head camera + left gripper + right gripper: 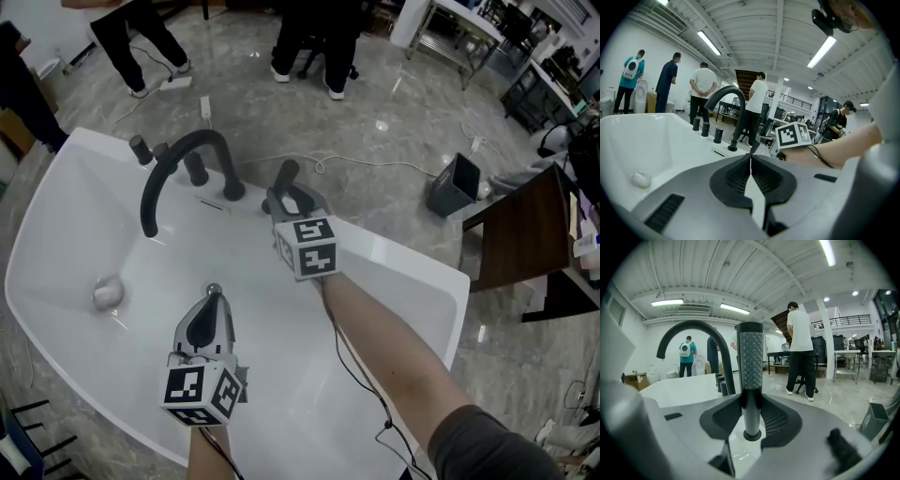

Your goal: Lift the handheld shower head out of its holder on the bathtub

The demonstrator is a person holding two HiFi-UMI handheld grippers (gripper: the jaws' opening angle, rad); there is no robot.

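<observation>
The handheld shower head [751, 362] is a slim upright wand with a dotted grey face, and its stem comes up from a dark ring holder [752, 434] on the tub rim. My right gripper [751, 404] is shut on the stem just below the dotted part. From the head view, the right gripper [286, 195] sits at the far rim of the white bathtub [412, 267] with the wand's dark top [288, 172] poking out above it. My left gripper [214, 295] hovers over the tub basin, its jaws closed together and empty [750, 159].
A tall black arched faucet [178, 169] and several dark knobs [141, 150] stand on the rim left of the wand. A drain plug [108, 293] lies in the basin. People stand on the marble floor beyond; a grey bin [457, 185] and dark table [525, 225] are at right.
</observation>
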